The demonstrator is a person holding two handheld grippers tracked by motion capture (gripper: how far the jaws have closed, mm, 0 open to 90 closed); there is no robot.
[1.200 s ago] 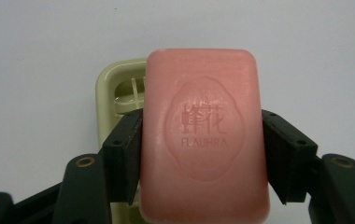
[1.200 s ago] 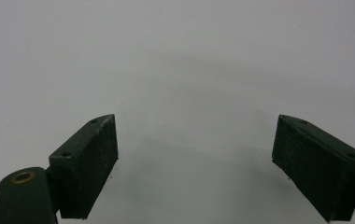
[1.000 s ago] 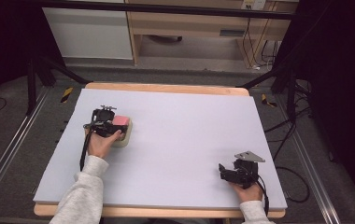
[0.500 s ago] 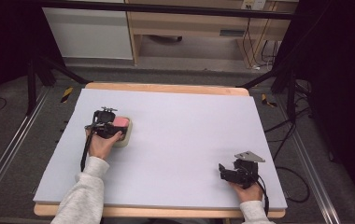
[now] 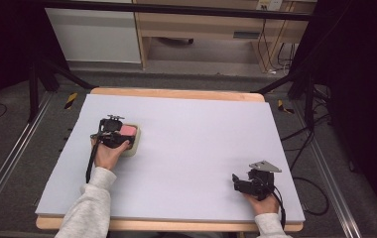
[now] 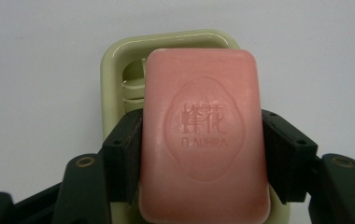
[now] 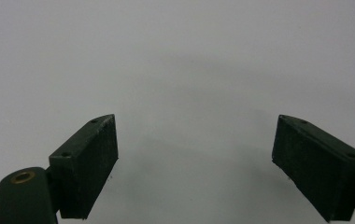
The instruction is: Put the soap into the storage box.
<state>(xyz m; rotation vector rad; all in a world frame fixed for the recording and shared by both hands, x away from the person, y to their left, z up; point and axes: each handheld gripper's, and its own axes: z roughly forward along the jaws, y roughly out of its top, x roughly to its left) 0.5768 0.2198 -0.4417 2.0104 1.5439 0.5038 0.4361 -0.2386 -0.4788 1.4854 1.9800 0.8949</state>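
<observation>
Soap-handling step at the soap dish (image 6: pixel 112 65): pink soap bar (image 6: pixel 203 135) pinched across its width by the left gripper (image 6: pixel 202 149), both black pads pressed flat against the bar's long sides. Judged from that grip, either lifting out of or setting into the pale green dish, which sits on the left half of the table (image 5: pixel 201 148).

For a clean job: grip kept firm but not crushing (soap is slick and likely to squirt out under a hard squeeze); bar held level and parallel to the dish rim; any travel straight up or straight down, no dragging against the dish wall. Worth noting the bar's far end overhanging the far rim of the dish in the left gripper view, so centring over the well first if going down.

Pose: left hand (image 5: pixel 108 153) wrapped around the gripper from the near side, forearm angled in from the bottom edge, tool pointing away and downward over the dish. Right gripper (image 5: pixel 248 183) resting low near the table's near right corner, well apart, jaws spread wide on nothing.
</observation>
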